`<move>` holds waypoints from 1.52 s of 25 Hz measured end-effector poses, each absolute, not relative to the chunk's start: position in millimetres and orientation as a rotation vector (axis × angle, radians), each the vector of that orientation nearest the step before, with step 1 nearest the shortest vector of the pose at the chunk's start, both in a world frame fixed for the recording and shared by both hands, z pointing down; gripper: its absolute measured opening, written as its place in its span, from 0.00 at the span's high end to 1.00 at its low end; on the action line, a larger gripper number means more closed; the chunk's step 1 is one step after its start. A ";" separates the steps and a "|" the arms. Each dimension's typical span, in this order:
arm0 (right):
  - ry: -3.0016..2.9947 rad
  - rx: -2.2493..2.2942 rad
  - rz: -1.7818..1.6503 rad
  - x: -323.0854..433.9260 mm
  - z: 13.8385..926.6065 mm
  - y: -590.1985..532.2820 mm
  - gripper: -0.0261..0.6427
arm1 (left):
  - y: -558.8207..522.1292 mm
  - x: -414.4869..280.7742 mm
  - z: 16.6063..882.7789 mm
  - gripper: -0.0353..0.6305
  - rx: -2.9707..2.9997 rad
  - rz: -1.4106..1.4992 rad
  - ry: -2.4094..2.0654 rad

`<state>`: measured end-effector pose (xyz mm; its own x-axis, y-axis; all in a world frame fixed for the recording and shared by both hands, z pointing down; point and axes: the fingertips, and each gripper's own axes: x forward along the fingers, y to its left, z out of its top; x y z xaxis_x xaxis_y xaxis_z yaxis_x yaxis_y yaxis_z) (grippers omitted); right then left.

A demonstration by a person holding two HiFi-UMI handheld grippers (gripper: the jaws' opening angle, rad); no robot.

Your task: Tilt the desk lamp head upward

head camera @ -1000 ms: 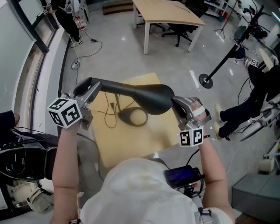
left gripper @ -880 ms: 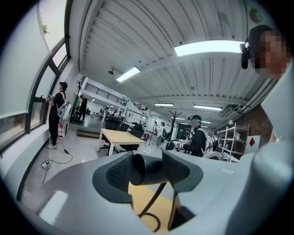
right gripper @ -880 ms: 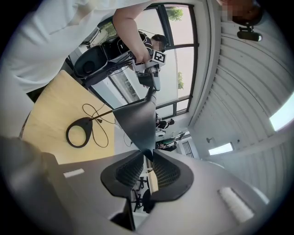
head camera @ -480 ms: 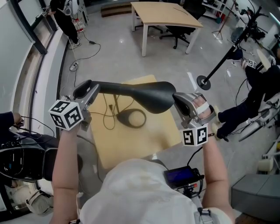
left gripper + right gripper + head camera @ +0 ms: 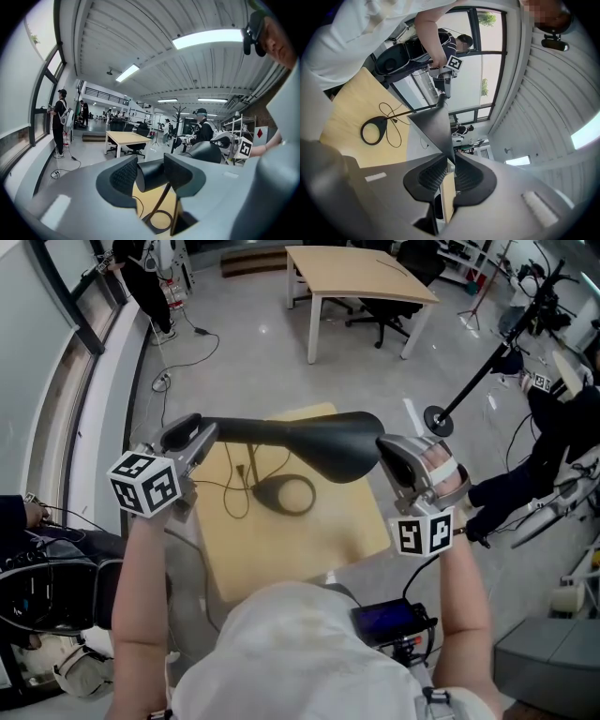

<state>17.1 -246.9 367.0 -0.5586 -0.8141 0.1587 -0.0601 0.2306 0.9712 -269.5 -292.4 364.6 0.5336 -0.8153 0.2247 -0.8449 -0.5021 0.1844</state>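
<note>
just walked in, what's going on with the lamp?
A person is working a black desk lamp that stands by its ring base on a small light wooden table. The left tool grips the rounded hinge end of the lamp head, the right tool the thin edge of its wide end. Both tools' jaws have just been closing on it. The head spans between them, above the table.

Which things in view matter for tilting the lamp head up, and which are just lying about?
Job: desk lamp, lamp head, lamp base, small wooden table under it.
Lying about: large table, office chair, floor stand.
</note>
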 end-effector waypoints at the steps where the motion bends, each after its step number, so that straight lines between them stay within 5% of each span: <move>1: -1.810 0.806 -1.396 17.0 364.2 -247.1 0.86 | -292.4 -269.4 365.1 0.68 2.499 0.158 -1.381; 11: -1.770 0.784 -1.462 10.7 337.6 -247.4 0.88 | -288.1 -271.1 372.1 0.68 2.489 0.096 -1.284; 16: -1.755 0.796 -1.466 12.4 328.8 -253.6 0.88 | -277.0 -254.9 400.8 0.57 2.601 0.386 -1.223; 38: -1.676 0.729 -1.580 -11.0 281.5 -258.6 0.89 | -274.3 -244.6 432.2 0.54 2.609 0.527 -1.210</move>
